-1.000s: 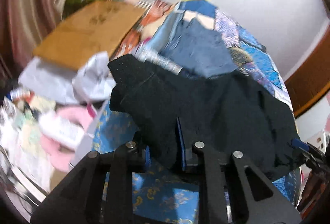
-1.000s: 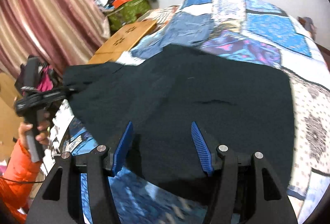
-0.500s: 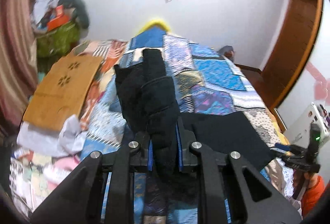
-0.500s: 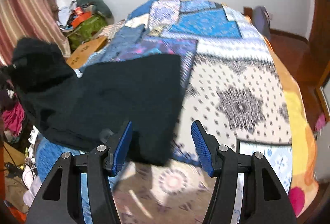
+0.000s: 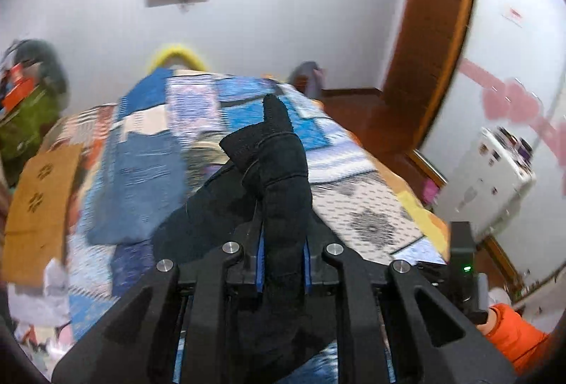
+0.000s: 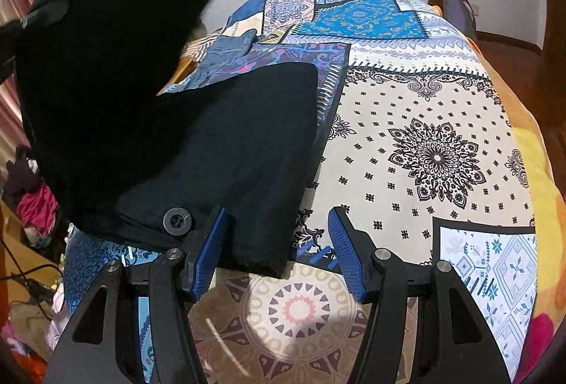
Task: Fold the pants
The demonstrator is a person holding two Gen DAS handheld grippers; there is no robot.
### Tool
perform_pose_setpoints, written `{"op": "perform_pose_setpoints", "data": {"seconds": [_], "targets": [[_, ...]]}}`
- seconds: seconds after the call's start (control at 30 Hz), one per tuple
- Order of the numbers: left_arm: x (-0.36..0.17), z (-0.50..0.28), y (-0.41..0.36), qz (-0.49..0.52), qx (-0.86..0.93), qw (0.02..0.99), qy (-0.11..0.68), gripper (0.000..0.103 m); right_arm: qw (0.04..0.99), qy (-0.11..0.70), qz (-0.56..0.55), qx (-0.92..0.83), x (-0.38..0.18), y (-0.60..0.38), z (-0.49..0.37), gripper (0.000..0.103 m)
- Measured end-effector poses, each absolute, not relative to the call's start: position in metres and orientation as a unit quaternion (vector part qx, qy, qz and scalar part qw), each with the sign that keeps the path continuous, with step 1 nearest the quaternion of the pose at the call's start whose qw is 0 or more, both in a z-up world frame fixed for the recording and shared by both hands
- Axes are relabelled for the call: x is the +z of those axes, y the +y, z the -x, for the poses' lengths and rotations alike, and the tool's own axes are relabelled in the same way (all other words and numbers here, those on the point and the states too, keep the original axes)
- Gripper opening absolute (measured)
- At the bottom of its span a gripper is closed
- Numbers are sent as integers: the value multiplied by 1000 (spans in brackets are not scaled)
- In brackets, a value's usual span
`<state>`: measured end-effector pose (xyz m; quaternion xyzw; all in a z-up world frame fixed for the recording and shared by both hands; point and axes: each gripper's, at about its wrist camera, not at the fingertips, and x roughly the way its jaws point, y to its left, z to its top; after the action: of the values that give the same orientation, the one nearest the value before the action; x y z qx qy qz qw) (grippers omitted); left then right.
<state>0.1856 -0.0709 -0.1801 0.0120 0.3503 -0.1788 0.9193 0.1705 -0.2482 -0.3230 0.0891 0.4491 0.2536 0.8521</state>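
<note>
The black pants (image 6: 226,150) lie on the patchwork bed cover (image 6: 424,108), with a button (image 6: 177,220) at the near edge. One part of them is lifted high at the left of the right wrist view (image 6: 106,58). My left gripper (image 5: 283,263) is shut on a bunched fold of the pants (image 5: 283,178) and holds it above the bed. My right gripper (image 6: 279,253) is open and empty, its left finger (image 6: 207,256) at the pants' near corner, low over the bed.
A folded blue denim garment (image 5: 141,171) lies on the bed beyond the pants. A brown board (image 5: 35,200) and clutter sit at the bed's left side. A wooden door frame (image 5: 435,65) and a white appliance (image 5: 488,178) stand to the right.
My left gripper has lifted the pants' fold and swung it to the right over the flat part. My right gripper has moved right to the pants' near corner, still open.
</note>
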Motion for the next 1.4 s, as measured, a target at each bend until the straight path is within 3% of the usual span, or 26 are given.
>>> {"op": "perform_pose_setpoints", "data": {"seconds": [0.33, 0.4, 0.47, 0.5, 0.6, 0.77, 0.9, 1.17, 1.27, 1.4], "targets": [[-267, -200, -145, -39, -256, 851, 457, 18, 861, 434, -113, 241, -314, -264, -157, 55], [-272, -194, -147, -43, -262, 847, 461, 29, 864, 433, -101, 235, -311, -267, -152, 55], [-275, -188, -151, -50, -272, 837, 472, 61, 870, 430, -83, 226, -308, -269, -146, 56], [-277, -185, -152, -53, -275, 833, 477, 67, 872, 429, -75, 223, -307, -270, -143, 58], [-261, -175, -150, -66, -269, 845, 457, 71, 874, 429, -64, 218, -307, -271, -137, 59], [-229, -191, -115, -84, -207, 885, 408, 92, 874, 432, -55, 217, -313, -270, -135, 59], [-230, -240, -62, -92, -114, 903, 404, 92, 871, 433, -60, 225, -316, -264, -139, 59], [-297, -348, 9, -113, 0, 868, 483, 92, 858, 439, -41, 264, -323, -246, -162, 59], [-332, -356, 21, -149, 16, 845, 514, 92, 851, 445, -30, 279, -323, -248, -173, 59], [-343, -327, 44, -116, -4, 853, 509, 92, 861, 445, -3, 245, -324, -259, -197, 59]]}}
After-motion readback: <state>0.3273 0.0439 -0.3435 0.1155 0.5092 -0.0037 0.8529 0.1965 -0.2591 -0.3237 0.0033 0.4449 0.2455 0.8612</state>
